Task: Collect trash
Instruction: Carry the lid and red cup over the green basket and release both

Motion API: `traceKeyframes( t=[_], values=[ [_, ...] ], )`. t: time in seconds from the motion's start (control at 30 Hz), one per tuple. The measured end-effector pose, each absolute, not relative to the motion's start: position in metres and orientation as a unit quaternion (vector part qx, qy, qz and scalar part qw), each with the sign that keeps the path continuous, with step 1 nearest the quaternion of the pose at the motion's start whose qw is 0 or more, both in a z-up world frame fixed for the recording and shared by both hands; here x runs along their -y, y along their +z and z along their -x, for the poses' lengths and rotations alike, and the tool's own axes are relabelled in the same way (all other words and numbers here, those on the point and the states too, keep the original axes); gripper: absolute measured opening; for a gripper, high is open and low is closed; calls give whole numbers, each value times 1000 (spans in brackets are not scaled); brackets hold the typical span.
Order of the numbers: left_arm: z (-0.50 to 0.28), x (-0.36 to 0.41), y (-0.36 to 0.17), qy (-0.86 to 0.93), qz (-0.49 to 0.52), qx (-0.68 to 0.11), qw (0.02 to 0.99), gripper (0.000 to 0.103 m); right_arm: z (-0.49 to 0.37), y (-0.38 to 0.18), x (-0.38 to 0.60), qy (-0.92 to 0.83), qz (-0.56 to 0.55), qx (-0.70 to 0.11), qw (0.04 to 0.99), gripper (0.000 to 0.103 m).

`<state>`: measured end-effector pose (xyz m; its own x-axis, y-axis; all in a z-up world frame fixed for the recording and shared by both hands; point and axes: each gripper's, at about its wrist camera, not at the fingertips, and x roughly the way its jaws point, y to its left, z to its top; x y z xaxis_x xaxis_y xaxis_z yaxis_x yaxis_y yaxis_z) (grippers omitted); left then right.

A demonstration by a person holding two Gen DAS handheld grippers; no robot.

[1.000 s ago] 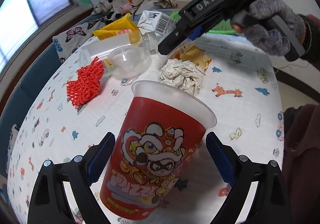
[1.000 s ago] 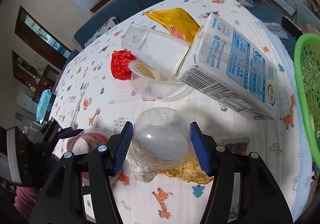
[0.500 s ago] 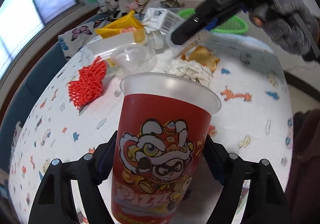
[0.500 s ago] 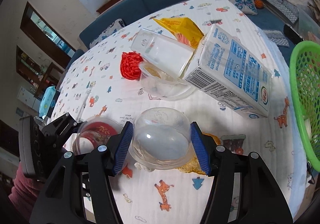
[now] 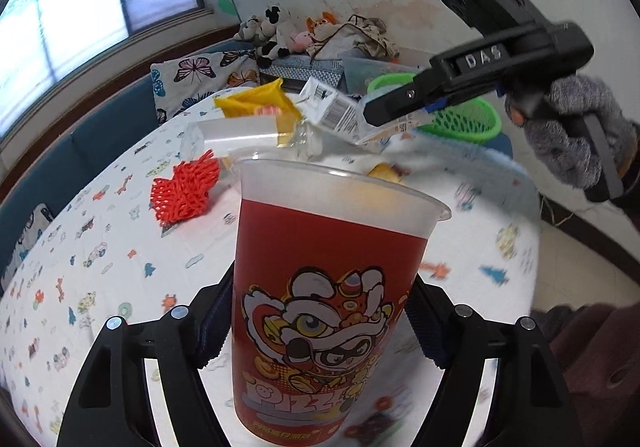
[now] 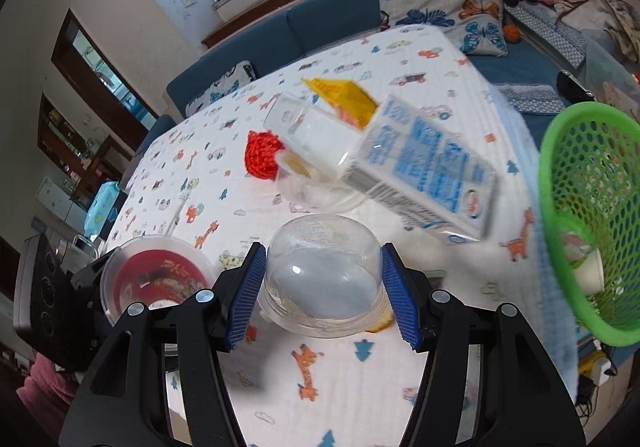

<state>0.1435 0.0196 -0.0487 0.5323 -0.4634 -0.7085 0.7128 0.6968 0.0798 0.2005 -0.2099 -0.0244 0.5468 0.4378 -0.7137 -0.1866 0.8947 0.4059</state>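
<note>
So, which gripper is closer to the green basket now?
Right. The right gripper, shut on the clear dome cup, is beside the green basket. The left gripper, holding the red cup, is farther back.

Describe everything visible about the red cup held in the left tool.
The red cup is a tall, tapering plastic tumbler with a frosted translucent rim band and a cartoon lion-dance print over "PIZZA" lettering. It stands upright, clamped at its sides between the left tool's blue pads. The right wrist view shows its open mouth, with some dark residue inside.
</note>
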Motion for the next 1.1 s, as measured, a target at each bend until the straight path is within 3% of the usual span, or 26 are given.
traceKeyframes(
  t=[1.1],
  values=[
    [-203,157,1,-377,-99,-347,853,73,-201,-81,444,-27,-168,-438,883,60]
  ],
)
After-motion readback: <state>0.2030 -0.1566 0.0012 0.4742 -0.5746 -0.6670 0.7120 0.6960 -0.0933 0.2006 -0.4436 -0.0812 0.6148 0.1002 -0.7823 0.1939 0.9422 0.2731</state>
